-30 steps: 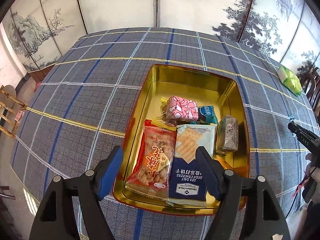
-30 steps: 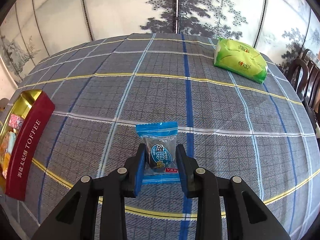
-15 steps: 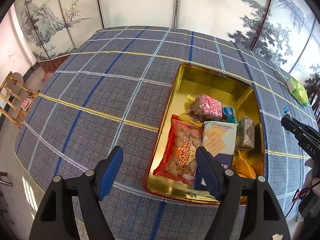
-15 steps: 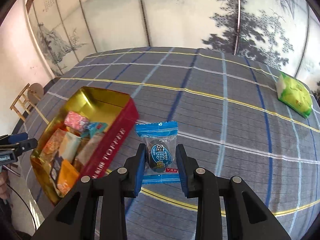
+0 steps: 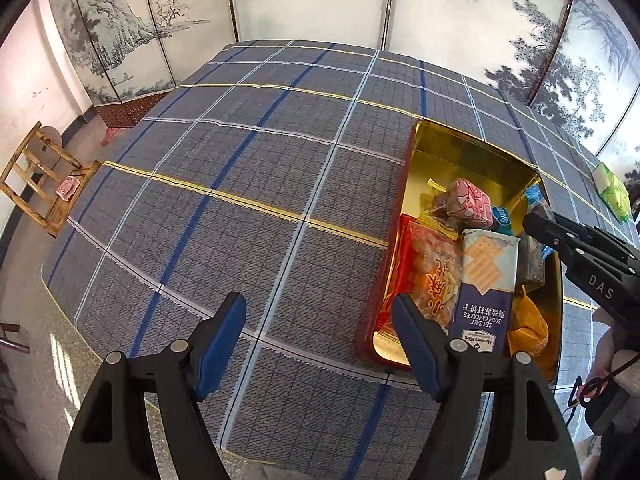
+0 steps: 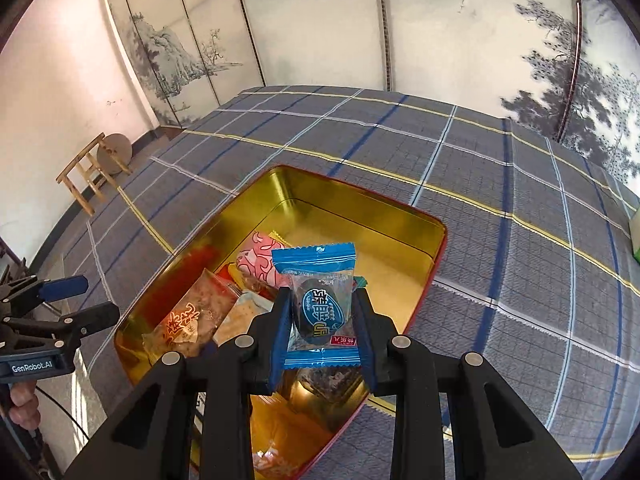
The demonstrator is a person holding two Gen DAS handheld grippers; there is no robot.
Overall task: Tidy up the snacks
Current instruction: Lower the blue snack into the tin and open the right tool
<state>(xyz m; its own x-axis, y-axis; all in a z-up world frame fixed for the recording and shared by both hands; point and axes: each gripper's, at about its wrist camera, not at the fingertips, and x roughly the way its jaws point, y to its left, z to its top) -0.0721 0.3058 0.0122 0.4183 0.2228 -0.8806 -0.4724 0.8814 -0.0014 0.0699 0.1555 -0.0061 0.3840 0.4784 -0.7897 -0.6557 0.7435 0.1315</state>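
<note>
The right hand-held gripper [image 6: 322, 322] pinches a blue-wrapped snack [image 6: 318, 304] above the gold tin [image 6: 256, 200] on the plaid bench [image 5: 240, 184], apparently clear of the packets inside. The left hand-held gripper [image 5: 320, 324] gapes wide and empty beside the tin's edge.

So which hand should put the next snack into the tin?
Right. The right gripper is shut on the blue-wrapped snack above the gold tin; the left gripper is open, empty, beside the tin.
</note>
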